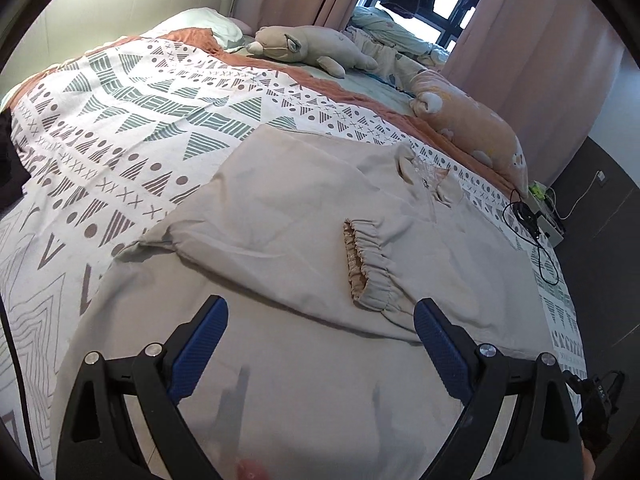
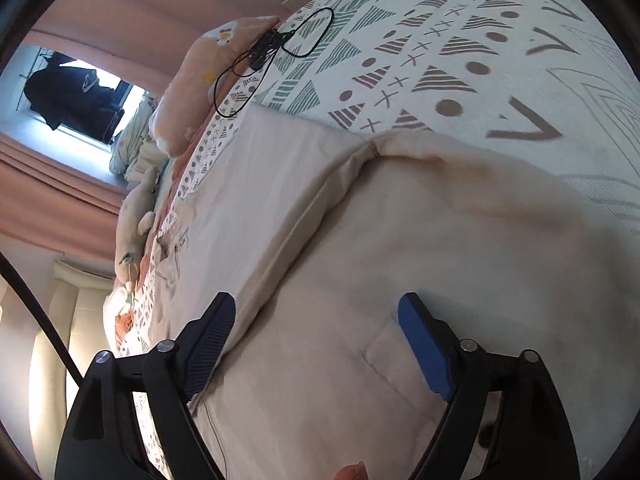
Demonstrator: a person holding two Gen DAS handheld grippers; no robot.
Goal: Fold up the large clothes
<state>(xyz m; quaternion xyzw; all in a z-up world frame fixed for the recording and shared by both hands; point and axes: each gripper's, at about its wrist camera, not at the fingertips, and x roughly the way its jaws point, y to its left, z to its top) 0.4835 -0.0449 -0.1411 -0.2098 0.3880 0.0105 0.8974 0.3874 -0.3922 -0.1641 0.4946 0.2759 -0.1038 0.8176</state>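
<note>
Beige garment [image 1: 304,208] flat on patterned bedspread [image 1: 120,128]; no legible writing; both hand-held grippers [image 1: 320,320] [image 2: 316,316] released.

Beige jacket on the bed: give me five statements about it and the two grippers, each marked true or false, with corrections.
1. The beige jacket lies spread on the patterned bedspread. True.
2. The left gripper is clamped on the elastic cuff. False: its jaws stand wide open, the cuff lying beyond them.
3. One sleeve is folded across the jacket's body. True.
4. The right gripper is shut on fabric. False: it is open above the jacket, gripping nothing.
5. The black cable lies on top of the jacket. False: it rests on the bedspread beside the peach pillow.
</note>
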